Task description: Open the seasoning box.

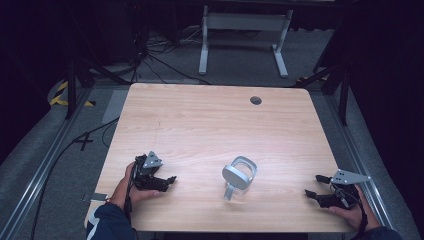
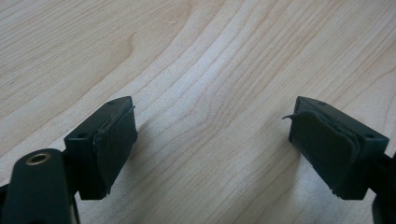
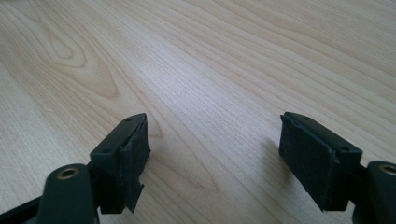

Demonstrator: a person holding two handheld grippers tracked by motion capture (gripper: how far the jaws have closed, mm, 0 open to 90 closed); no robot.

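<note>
A clear glass jar with a grey round lid [image 1: 238, 176] lies on its side on the wooden table [image 1: 210, 125], near the front edge, a little right of the middle. My left gripper [image 1: 170, 181] rests on the table at the front left, open and empty, pointing right toward the jar. My right gripper [image 1: 315, 185] rests at the front right corner, also open and empty, pointing left toward the jar. In the left gripper view the left gripper [image 2: 212, 140] has only bare wood between its pads. In the right gripper view the right gripper [image 3: 215, 154] likewise stands over bare wood.
A round cable hole [image 1: 256, 100] sits near the table's far edge. Beyond the table stand a white desk frame [image 1: 244, 37] and floor cables [image 1: 150, 55]. Metal rails [image 1: 45, 160] run along both sides of the table.
</note>
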